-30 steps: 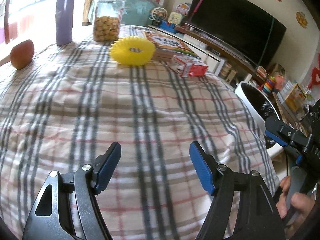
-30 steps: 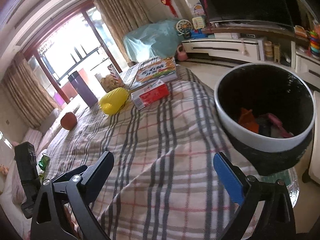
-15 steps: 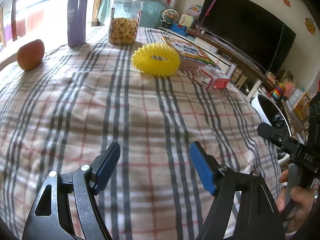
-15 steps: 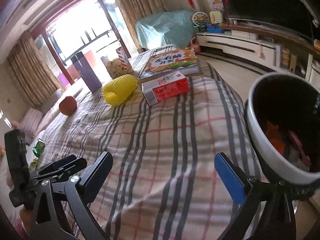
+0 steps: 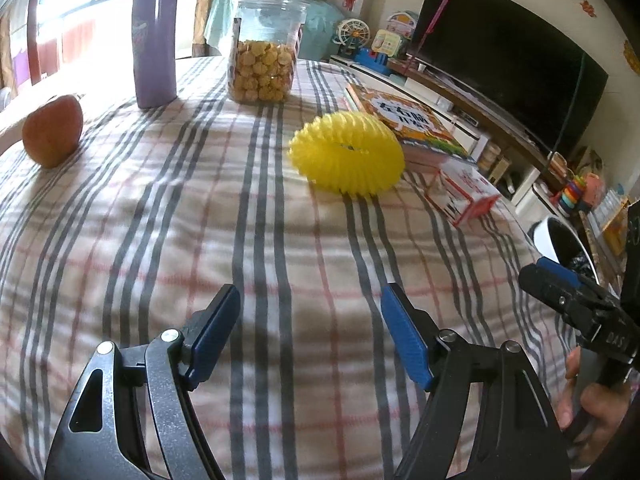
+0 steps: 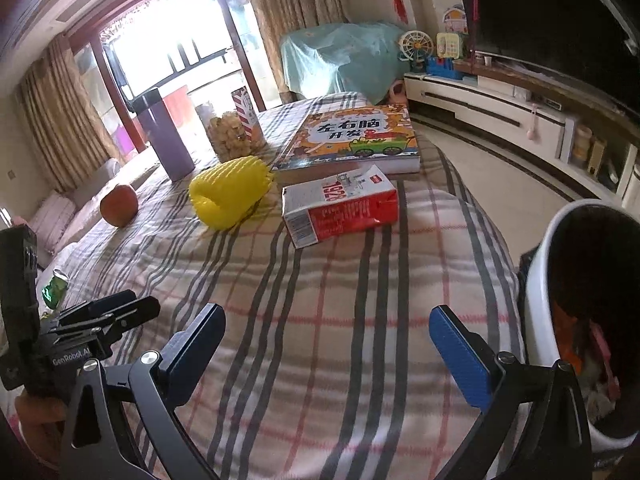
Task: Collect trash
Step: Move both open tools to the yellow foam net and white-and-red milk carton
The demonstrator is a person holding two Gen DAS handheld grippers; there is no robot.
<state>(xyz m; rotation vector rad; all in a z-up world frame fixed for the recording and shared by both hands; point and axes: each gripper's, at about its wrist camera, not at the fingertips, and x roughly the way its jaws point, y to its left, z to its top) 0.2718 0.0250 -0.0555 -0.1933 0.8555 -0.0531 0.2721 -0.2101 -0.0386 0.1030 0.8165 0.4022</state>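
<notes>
A red and white carton [image 6: 340, 206] lies on its side on the checked tablecloth [image 6: 320, 320], ahead of my right gripper [image 6: 328, 344], which is open and empty. In the left wrist view the same carton [image 5: 464, 194] lies at the right, beyond the yellow ribbed foam sleeve [image 5: 347, 154]. My left gripper [image 5: 308, 320] hovers open over bare cloth, holding nothing. The white bin [image 6: 540, 300] with a black liner stands off the table's right edge, with orange and pink scraps inside. A green crushed can [image 6: 55, 288] lies low at the far left of the right wrist view.
An apple [image 5: 52, 130], a purple tumbler [image 5: 155, 36], a clear jar of snacks [image 5: 262, 50] and a picture book [image 5: 412, 120] stand at the far side. A TV and low cabinet run along the right wall. A hand [image 5: 592, 404] holds the right gripper's handle.
Both grippers have slid left across the table. The bin has shifted toward the right edge in both views, and the carton and yellow sleeve now look closer. Both jaws stay open.
</notes>
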